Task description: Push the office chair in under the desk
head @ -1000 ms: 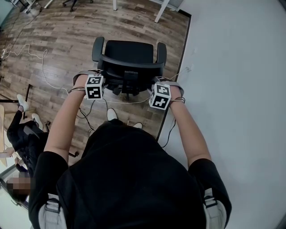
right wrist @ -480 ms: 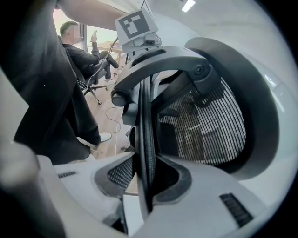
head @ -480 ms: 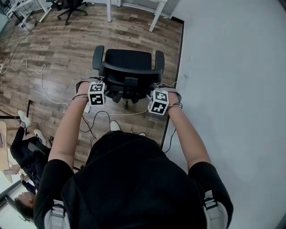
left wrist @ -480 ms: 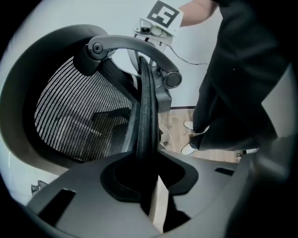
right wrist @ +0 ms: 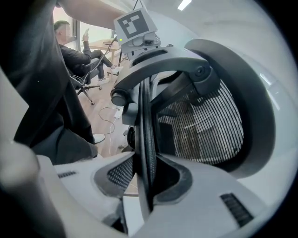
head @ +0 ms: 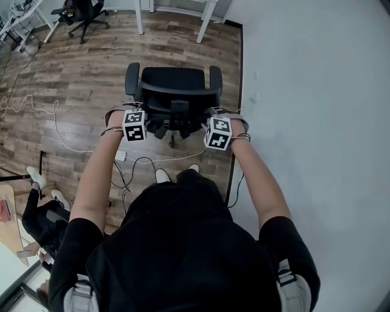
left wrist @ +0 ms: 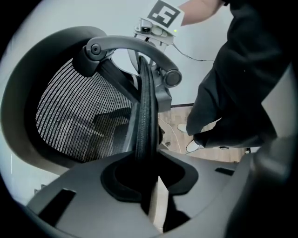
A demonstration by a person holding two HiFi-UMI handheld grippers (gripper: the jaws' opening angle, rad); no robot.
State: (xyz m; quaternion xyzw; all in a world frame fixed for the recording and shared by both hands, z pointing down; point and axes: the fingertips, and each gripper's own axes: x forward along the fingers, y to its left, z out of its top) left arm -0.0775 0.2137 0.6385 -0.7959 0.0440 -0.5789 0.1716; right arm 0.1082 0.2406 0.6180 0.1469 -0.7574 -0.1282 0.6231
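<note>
The black office chair (head: pixel 173 80) stands on the wood floor, seen from above, with its mesh backrest toward me. My left gripper (head: pixel 145 116) is shut on the left edge of the backrest (left wrist: pixel 143 116); the rim runs straight between its jaws (left wrist: pixel 148 173). At the other side my right gripper (head: pixel 208 119) is shut on the right edge of the backrest (right wrist: pixel 146 130), which sits in its jaws (right wrist: pixel 143 180). Two white desk legs (head: pixel 139 13) show beyond the chair at the top; the desk top is out of view.
A white wall (head: pixel 317 122) runs close along the right of the chair. White cables (head: pixel 36 106) trail over the floor at left. Another black office chair (head: pixel 82 12) stands at the far left. A seated person (head: pixel 42 213) is at the lower left.
The chair and both grippers have travelled forward over the floor toward the white desk legs, which now show nearer. Both grips on the backrest are unchanged.
</note>
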